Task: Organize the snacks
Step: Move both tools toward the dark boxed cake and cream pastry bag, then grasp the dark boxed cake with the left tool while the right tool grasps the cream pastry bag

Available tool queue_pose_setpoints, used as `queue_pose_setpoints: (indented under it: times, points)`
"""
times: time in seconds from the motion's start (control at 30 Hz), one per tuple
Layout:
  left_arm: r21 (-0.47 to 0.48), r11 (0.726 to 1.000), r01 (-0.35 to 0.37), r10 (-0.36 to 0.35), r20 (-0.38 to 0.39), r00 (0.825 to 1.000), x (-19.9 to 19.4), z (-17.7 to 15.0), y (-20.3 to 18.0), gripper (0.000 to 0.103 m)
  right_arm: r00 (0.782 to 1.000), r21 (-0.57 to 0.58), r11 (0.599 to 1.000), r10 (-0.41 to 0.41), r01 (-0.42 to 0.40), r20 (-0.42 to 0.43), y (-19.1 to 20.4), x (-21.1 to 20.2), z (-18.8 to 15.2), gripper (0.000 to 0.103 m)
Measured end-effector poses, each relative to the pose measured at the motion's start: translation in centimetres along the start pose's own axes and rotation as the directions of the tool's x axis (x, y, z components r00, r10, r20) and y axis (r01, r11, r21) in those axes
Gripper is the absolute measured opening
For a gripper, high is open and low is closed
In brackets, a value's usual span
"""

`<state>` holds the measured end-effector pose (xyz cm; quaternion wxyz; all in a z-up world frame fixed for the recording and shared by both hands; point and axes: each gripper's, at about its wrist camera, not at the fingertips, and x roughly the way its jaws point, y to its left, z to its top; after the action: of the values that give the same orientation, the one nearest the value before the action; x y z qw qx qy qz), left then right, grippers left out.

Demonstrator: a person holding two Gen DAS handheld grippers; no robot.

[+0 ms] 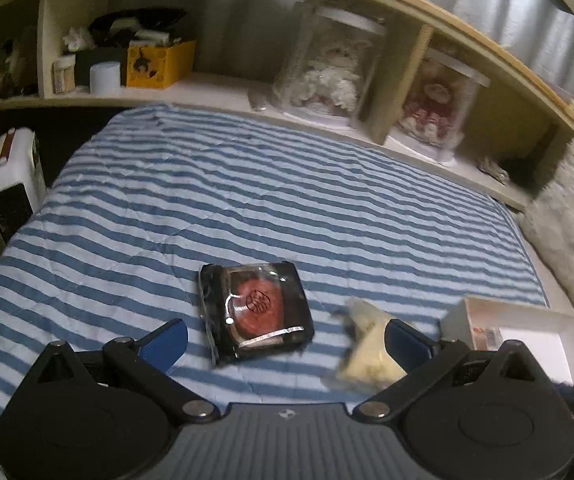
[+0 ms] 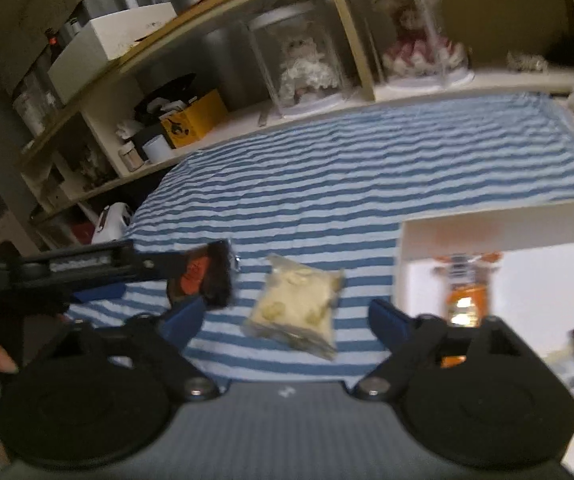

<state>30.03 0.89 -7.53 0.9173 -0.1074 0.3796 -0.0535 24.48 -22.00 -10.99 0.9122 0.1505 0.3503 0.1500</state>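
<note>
Both hand-held grippers are spread wide, nothing pinched. Left hand-held gripper [image 1: 285,340] hovers low over the striped blanket [image 1: 287,200], with the dark mooncake packet [image 1: 255,312] lying flat between its blue pads and slightly ahead of them. Right hand-held gripper [image 2: 283,316] frames the pale yellow snack packet [image 2: 297,304], also flat on the blanket, not touched as far as I can tell.

White box [image 2: 503,236] sits at the right edge of the bed; an orange packet [image 2: 465,296] is already in it. So I judge we're mid-task: one snack boxed, two loose, and both grippers lining up for a pick.

Next move, my read: drop lower and close across a packet's short side. Both wrappers are flat, slick film on soft bedding, so the pads need to dig under the edges or they'll slide off.

Hard to see:
- right view is motion-blurred, packet print unreadable
- box is cut off by the frame, contents only partly visible
- brown object at far right of the right view, can't identify
- in the right view the left gripper overlaps the mooncake packet; contact unclear there
</note>
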Motion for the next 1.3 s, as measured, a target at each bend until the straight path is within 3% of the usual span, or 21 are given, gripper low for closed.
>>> queue_pose_setpoints:
  times: [0.13, 0.4, 0.5, 0.67, 0.73, 0.8, 1.03, 1.3]
  points:
    - [-0.031, 0.999, -0.012, 0.011, -0.021, 1.000, 2.5, 0.6, 0.7, 0.103, 1.000, 0.075, 0.997, -0.011, 0.013, -0.024, 0.4, 3.2, 0.9, 0.084]
    - [-0.072, 0.997, -0.034, 0.030, -0.054, 0.998, 6.3, 0.6, 2.2, 0.103, 0.996, 0.087, 0.992, -0.087, 0.089, -0.031, 0.7, 7.2, 0.0, 0.084]
    - [-0.116, 0.993, -0.011, 0.005, -0.051, 0.999, 7.1, 0.4, 2.5, 0.103, 0.992, 0.043, 0.991, -0.124, 0.124, 0.000, 0.8, 7.6, -0.3, 0.084]
    - [-0.100, 0.995, -0.021, 0.018, -0.031, 0.999, 7.5, 0.3, 2.2, 0.102, 0.986, -0.102, 0.981, -0.166, 0.164, -0.019, 1.8, 8.5, -0.9, 0.079]
    - [-0.090, 0.995, -0.035, 0.032, -0.034, 0.999, 7.5, 0.1, 2.1, 0.094, 0.982, -0.179, 0.967, -0.186, 0.179, -0.023, 2.3, 8.7, -1.4, 0.076]
    - [-0.060, 0.997, -0.053, 0.051, -0.040, 0.998, 7.4, 0.1, 1.9, 0.088, 0.983, -0.242, 0.955, -0.180, 0.170, -0.023, 2.6, 8.5, -1.6, 0.054]
    - [-0.024, 0.999, -0.024, 0.022, -0.064, 0.998, 6.3, -0.3, 1.8, 0.074, 0.989, -0.298, 0.948, -0.135, 0.114, -0.053, 2.4, 7.3, -2.2, 0.036]
    - [0.024, 1.000, -0.016, 0.019, -0.119, 0.993, 3.7, -1.4, 2.7, 0.073, 0.994, -0.322, 0.947, -0.027, -0.009, -0.107, 2.7, 5.1, -3.0, 0.020]
